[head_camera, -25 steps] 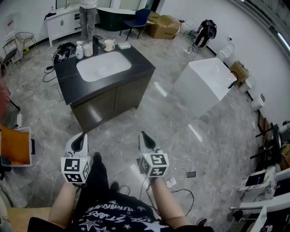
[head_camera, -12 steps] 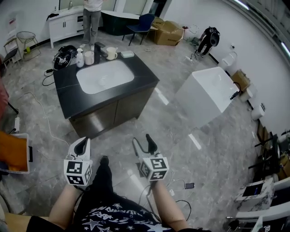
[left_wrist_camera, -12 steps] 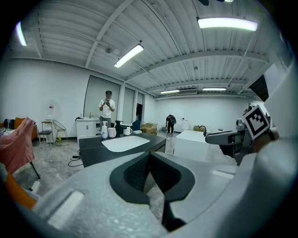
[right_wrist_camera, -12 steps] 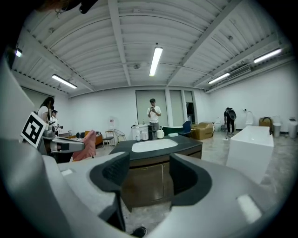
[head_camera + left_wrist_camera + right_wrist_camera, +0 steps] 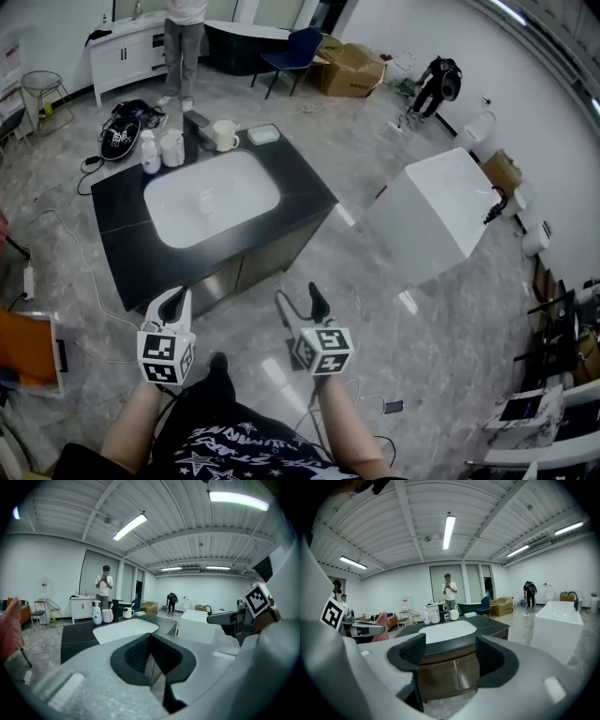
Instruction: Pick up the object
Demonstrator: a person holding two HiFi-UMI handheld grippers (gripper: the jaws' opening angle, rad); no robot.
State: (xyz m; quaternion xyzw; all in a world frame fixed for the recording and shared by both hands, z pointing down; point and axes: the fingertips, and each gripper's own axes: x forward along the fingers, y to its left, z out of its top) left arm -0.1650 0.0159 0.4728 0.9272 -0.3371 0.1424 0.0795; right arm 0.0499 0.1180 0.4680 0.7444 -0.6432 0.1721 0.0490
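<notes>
A dark vanity counter with a white sink basin stands ahead of me. Along its back edge are a soap bottle, a white cup, a black tap, a white mug and a soap dish. My left gripper is just short of the counter's front edge, jaws shut and empty. My right gripper hangs over the floor in front of the cabinet. Its jaws are opening, with nothing between them.
A white tub stands to the right of the vanity. A person stands behind the counter and another bends at the back right. A blue chair and cardboard boxes are at the back. Cables trail on the floor.
The right gripper's jaws have gone from shut to wide open. Both grippers and my view have come closer to the vanity, which now looks larger.
</notes>
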